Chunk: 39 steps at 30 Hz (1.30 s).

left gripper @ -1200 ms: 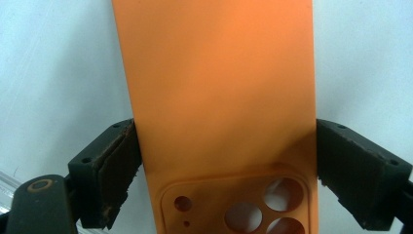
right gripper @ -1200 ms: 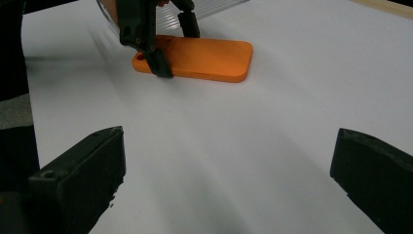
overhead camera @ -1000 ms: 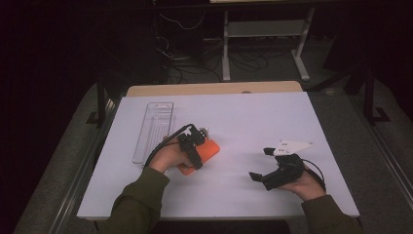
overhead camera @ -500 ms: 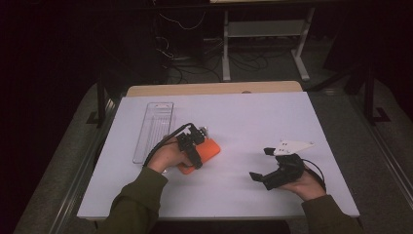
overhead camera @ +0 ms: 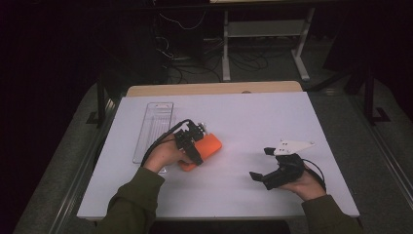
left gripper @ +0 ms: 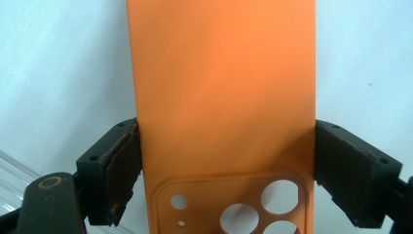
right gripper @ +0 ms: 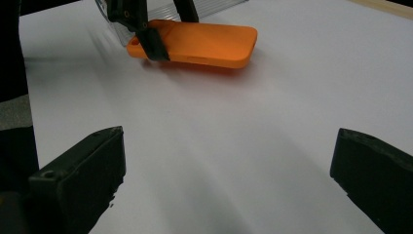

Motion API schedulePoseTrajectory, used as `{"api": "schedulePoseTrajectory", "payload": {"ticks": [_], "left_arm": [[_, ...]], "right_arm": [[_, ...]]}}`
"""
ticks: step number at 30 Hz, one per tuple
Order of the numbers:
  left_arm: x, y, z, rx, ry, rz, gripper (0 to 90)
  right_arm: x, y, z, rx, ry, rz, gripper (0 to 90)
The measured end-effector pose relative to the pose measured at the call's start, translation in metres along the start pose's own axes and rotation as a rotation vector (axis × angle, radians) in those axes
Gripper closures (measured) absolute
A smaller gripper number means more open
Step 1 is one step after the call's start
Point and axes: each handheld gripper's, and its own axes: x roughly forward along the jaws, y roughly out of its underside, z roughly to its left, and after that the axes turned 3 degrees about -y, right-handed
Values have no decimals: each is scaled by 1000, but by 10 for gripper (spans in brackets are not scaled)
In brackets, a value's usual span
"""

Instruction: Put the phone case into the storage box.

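An orange phone case [overhead camera: 210,145] lies back-up on the white table [overhead camera: 253,122], camera holes toward the hand. My left gripper [overhead camera: 194,147] is shut on it across its width, and both pads [left gripper: 122,168] press its long edges [left gripper: 224,97]. Those jaws have just been closing with the case between them. The right gripper view shows the case [right gripper: 204,43] with a left jaw on its near end. My right gripper [overhead camera: 259,163] rests at the right of the table, open, with bare table between its jaws [right gripper: 229,165].
A clear plastic tray [overhead camera: 153,126] lies lengthwise to the left of the case, close to my left hand. Beyond the table's far wooden edge [overhead camera: 214,89] are dark floor, cables and a metal frame.
The left hand has shifted slightly at the orange case. The right hand and its gripper have kept still.
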Motion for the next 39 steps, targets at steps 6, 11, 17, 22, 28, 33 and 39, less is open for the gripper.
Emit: {"api": "schedulePoseTrajectory", "payload": {"ticks": [6,11,17,22,28,33,39], "left_arm": [[-11,1,-2,1,12,-49,154],[-18,0,-6,20,25,-77,154],[-25,-4,-13,41,46,-107,154],[-30,-8,-19,46,58,-131,154],[-34,-14,-27,65,74,-152,154],[-35,-20,-32,78,78,-177,154],[-37,-23,-39,96,114,-211,154]], "right_arm": [[0,0,0,0,1,0,0],[-1,0,0,-2,2,-1,0],[-1,0,-1,-7,3,0,0],[-3,2,-2,1,6,1,0],[-4,3,-2,1,9,0,0],[-3,3,-3,2,12,4,0],[-2,4,-4,6,17,8,0]]}}
